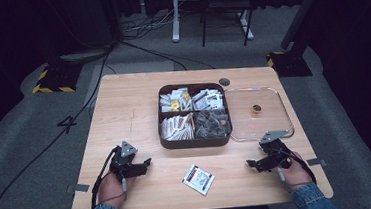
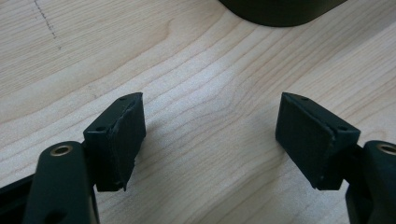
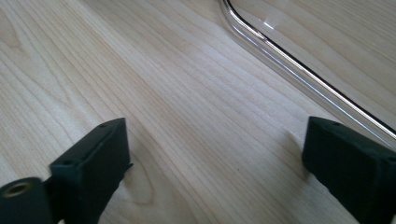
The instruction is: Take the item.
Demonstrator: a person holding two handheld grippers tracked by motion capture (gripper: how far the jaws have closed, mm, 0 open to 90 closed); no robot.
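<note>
Low at the left of the high view, the left tongs [image 1: 147, 162] rest on the pale wooden tabletop [image 1: 123, 109], jaws spread wide on bare wood, pointing right. Right of them, at lower centre, lies the flat white sachet with red and black print [image 1: 199, 179], its long axis running from upper left down to lower right. Above it sits the dark brown four-compartment tray of packets [image 1: 195, 143], with the clear plastic lid [image 1: 283, 109] to its right. Farther right, the right tongs [image 1: 250, 163] gape wide too, pointing left; both look about equally near.
</note>
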